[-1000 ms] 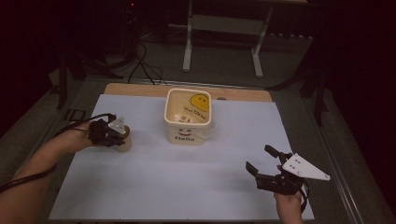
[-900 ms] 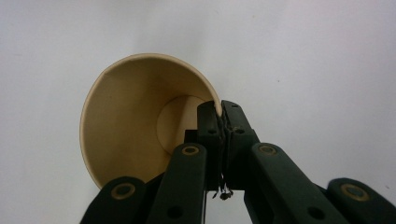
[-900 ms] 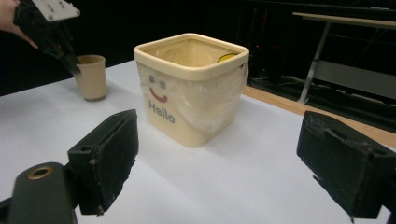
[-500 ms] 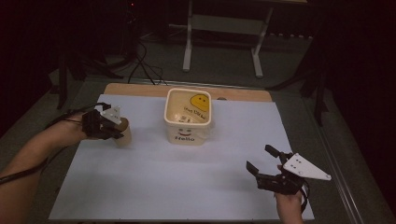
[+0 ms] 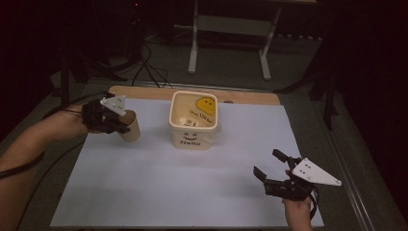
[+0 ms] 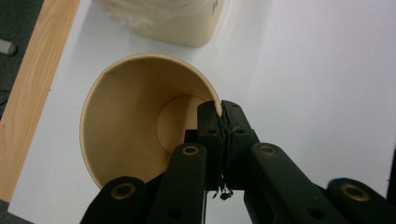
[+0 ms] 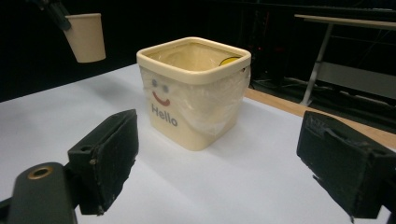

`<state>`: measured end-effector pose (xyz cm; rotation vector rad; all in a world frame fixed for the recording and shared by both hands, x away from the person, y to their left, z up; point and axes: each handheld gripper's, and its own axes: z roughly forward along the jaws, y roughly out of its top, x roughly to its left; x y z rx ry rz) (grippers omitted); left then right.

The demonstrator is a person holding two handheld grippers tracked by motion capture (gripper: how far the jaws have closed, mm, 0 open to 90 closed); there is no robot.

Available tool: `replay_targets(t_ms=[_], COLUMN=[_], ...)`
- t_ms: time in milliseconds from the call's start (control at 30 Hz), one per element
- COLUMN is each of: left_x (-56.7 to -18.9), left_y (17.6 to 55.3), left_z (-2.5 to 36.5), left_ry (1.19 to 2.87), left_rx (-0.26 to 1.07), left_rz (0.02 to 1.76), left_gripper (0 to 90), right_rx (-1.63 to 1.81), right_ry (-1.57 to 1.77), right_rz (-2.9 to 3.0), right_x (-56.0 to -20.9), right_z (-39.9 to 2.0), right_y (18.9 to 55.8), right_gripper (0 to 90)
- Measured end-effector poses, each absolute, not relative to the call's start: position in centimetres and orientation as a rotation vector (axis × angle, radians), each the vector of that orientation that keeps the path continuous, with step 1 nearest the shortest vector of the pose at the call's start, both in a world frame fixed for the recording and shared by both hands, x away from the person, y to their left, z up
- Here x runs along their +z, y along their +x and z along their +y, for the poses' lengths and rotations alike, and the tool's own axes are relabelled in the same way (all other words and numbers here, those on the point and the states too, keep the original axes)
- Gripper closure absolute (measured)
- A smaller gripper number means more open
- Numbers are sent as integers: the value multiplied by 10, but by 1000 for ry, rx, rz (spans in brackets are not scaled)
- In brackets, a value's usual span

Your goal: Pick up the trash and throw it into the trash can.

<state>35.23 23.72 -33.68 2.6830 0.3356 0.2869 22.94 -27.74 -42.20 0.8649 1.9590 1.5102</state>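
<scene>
A brown paper cup [image 5: 131, 127] hangs above the white sheet at the left, tilted, with my left gripper [image 5: 121, 126] shut on its rim. In the left gripper view the jaws pinch the cup's wall [image 6: 140, 121] at the right side of the mouth, and the cup looks empty. A cream square bin [image 5: 194, 120] with a smiley face, the word Hello and a plastic liner stands at the middle back. My right gripper [image 5: 270, 166] rests open at the front right, facing the bin [image 7: 196, 91]; the lifted cup [image 7: 86, 37] shows at the far left there.
A white sheet [image 5: 192, 187] covers most of the wooden table [image 5: 144, 91]. Cables [image 5: 144, 67] and a metal stand [image 5: 231, 29] sit on the dark floor behind the table. A metal rail [image 5: 346, 163] runs along the right edge.
My left gripper has lifted the cup off the sheet and carried it up and slightly toward the back. The right gripper has stayed put.
</scene>
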Motion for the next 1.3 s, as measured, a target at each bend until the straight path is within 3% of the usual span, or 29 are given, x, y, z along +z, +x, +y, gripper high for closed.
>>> replay_targets(t_ms=[767, 1300], left_x=[-260, -234], left_y=[356, 366], left_z=[202, 160], left_ry=[2635, 2630], left_rx=[351, 350], left_rz=[209, 145], left_gripper=[892, 892], right_rx=[1512, 1510], right_ry=[861, 862], right_rz=[1972, 1971], right_x=[-423, -423], right_z=[-275, -277], right_y=[230, 230], right_gripper=[126, 126])
